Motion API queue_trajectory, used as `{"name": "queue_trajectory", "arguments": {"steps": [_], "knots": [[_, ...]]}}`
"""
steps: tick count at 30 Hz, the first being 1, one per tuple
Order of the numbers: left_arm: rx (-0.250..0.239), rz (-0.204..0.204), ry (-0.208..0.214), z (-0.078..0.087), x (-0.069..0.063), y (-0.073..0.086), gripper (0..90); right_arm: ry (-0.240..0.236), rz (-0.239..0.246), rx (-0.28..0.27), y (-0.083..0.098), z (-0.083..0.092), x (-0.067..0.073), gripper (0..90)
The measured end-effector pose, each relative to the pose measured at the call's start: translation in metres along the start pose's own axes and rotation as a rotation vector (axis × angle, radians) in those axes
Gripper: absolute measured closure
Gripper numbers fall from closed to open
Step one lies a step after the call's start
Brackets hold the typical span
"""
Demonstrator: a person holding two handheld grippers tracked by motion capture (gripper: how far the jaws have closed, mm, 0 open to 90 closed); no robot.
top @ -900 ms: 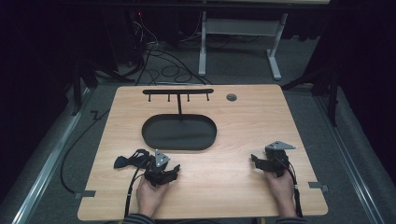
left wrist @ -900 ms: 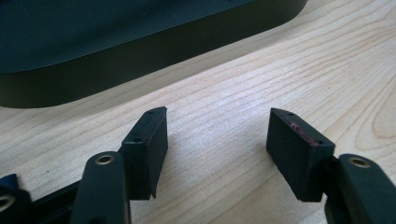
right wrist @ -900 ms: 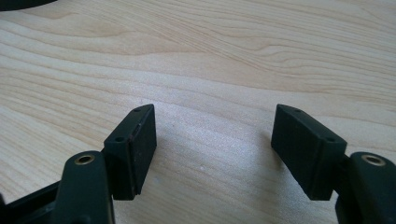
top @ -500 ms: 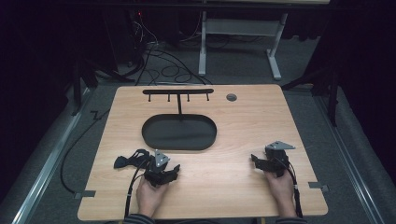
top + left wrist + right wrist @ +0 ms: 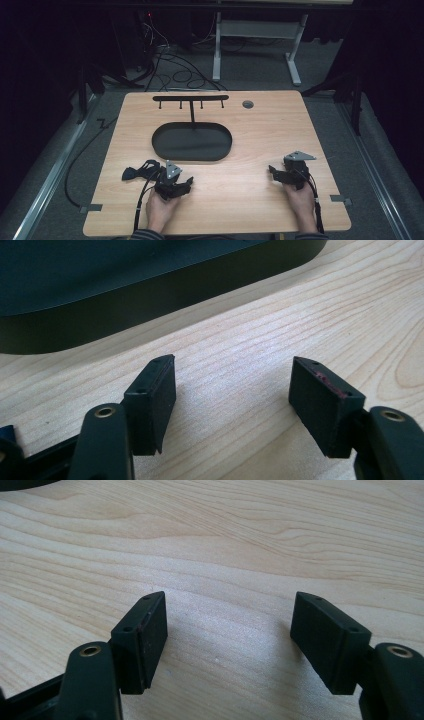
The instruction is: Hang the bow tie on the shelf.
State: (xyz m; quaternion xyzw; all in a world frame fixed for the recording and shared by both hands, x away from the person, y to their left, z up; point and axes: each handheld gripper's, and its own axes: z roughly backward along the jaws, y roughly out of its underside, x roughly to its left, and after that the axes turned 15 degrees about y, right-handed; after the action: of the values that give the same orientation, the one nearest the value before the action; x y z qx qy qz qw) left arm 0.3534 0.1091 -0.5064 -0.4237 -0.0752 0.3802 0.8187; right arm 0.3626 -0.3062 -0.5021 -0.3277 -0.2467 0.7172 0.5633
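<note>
Two grippers rest low on the wooden bench (image 5: 260, 130), each held in one of the person's hands. Seen from above, the left gripper (image 5: 186, 184) lies at about seven o'clock on the benchtop, its grey three-cornered plate on top and its cable trailing back toward the near edge. The right gripper (image 5: 272, 171) sits at about four o'clock, well apart from the left one, with its own cable running down along the hand.

Both pairs of jaws are released, standing wide with only bare wood grain between the pads and nothing grasped. In the left gripper view the left gripper (image 5: 232, 390) points toward twelve o'clock at the dark oval tray (image 5: 125, 285), whose low wall crosses the top of that view, near the jaw tips but not touching them. The right gripper (image 5: 227, 625) looks along plain bench.

From above, the tray (image 5: 192, 142) lies a little left of the centre of the bench, at about one o'clock from the left gripper. A thin post rises from its far side and carries a black bar with short pegs (image 5: 190, 98) at twelve o'clock. A small round grey cap (image 5: 248, 104) sits in the benchtop just right of that bar.
</note>
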Motion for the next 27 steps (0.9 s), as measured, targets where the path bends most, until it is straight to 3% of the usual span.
{"name": "queue_trajectory", "arguments": {"steps": [10, 27], "knots": [[0.001, -0.008, -0.006, 0.0007, -0.0014, 0.0007, 39.2, -0.002, 0.001, -0.001, -0.0001, -0.0001, -0.0002, 32.5], [0.006, -0.003, 0.024, 0.0028, -0.0028, 0.0008, 40.8, -0.003, -0.002, -0.001, 0.0, -0.0001, -0.0003, 32.5]]}}
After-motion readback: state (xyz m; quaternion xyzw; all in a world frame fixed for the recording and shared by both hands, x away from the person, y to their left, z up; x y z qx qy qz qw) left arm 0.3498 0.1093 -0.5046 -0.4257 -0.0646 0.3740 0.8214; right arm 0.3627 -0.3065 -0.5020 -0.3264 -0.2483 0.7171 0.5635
